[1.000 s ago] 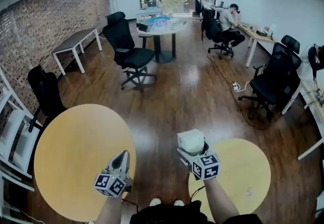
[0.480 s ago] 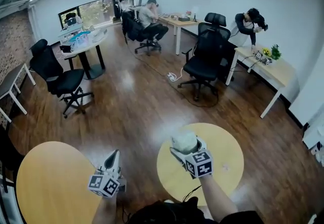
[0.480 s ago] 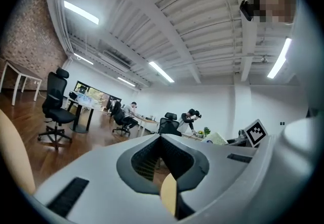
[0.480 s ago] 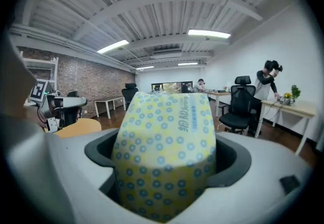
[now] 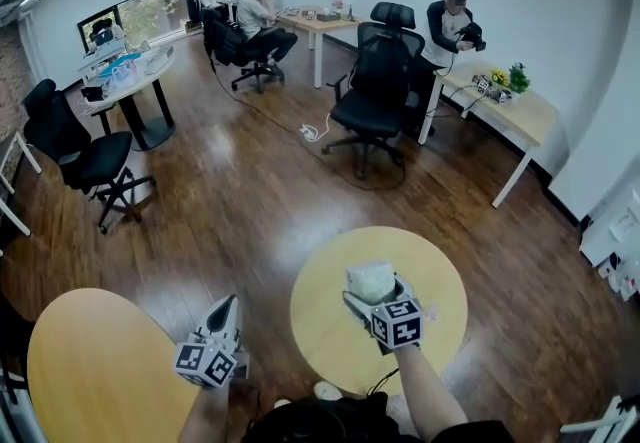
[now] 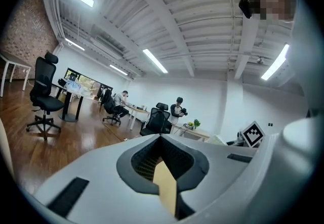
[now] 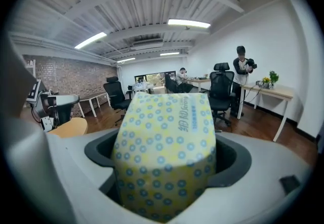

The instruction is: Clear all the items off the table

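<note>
L gripper hangs over the floor just left of the small round table, jaws pressed together w/ nothing between them. R gripper is above that table's left half, clamped on a yellow, blue-dotted tissue pack that fills the gap. Vs 1 s ago, the view has swung right: the small table now lies under the pack, the big round table sits further left of the L gripper, and both grips are unchanged.

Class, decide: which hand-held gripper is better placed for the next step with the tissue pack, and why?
Probably right. The right hand-held gripper clamps the dotted tissue pack and, in the head view, lines up over the small round table. The left hand-held gripper is shut, empty, off to the side.
</note>
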